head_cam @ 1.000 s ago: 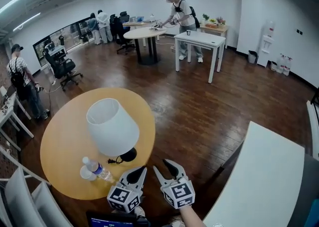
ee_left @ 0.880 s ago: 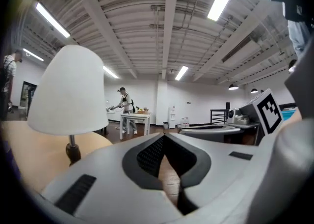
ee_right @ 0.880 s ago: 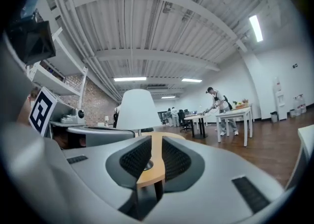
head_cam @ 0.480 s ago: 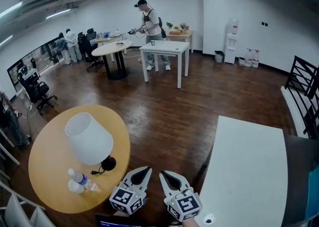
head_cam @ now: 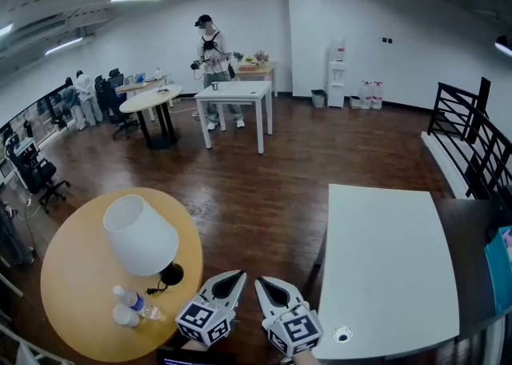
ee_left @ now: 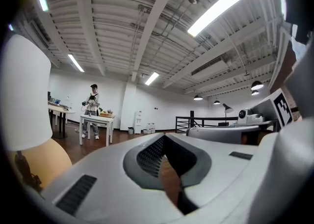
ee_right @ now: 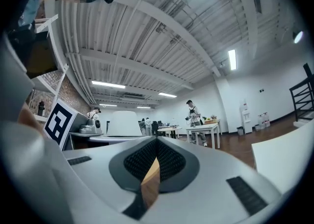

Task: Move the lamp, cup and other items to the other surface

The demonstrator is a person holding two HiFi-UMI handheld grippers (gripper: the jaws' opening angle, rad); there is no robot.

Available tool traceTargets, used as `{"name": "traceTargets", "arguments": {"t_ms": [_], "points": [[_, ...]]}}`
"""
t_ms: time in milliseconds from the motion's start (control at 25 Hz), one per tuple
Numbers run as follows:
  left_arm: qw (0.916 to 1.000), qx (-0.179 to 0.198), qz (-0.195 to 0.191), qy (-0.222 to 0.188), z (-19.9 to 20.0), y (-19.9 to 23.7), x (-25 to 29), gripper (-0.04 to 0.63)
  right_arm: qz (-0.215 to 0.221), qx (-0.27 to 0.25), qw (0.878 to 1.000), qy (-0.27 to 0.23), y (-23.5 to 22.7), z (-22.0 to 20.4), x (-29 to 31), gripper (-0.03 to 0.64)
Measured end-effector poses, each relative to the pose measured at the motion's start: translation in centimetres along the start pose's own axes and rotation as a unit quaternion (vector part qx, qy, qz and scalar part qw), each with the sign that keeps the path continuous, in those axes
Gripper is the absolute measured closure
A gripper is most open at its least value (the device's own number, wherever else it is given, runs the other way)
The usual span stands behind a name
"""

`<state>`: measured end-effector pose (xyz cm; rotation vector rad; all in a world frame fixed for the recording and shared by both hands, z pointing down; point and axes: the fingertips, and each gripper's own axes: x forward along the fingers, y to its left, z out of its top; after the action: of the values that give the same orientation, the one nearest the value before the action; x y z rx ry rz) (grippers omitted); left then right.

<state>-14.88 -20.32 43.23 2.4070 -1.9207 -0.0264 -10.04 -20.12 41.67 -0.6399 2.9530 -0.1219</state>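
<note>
We hold the left tool (head_cam: 237,275) and right tool (head_cam: 261,282) closed and empty, between the lamp (head_cam: 140,235) on its round worktop (head_cam: 64,275) and the white worktop (head_cam: 384,267).

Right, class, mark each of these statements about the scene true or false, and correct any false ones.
1. The lamp stands on the round wooden table. True.
2. The left tongs and right tongs are both shut, holding nothing. True.
3. The bottle lies on the white table. False: it lies on the round wooden table, beside the lamp's base.
4. The cup is gripped in the right tongs. False: it stands on the round wooden table next to the bottle.
</note>
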Motion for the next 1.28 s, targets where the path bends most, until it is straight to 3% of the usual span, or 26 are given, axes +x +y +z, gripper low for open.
{"name": "traceTargets", "arguments": {"t_ms": [640, 1280], "points": [[0.9981, 0.009, -0.06, -0.007, 1.3, -2.6, -3.0, 0.586, -0.047, -0.006, 0.999, 0.01, 2.9, 0.3, -2.5, 0.617], [0.9985, 0.009, -0.054, -0.004, 0.5, -1.3, -4.3, 0.586, -0.053, -0.019, 0.998, 0.02, 3.6, -0.6, -1.4, 0.617]]}}
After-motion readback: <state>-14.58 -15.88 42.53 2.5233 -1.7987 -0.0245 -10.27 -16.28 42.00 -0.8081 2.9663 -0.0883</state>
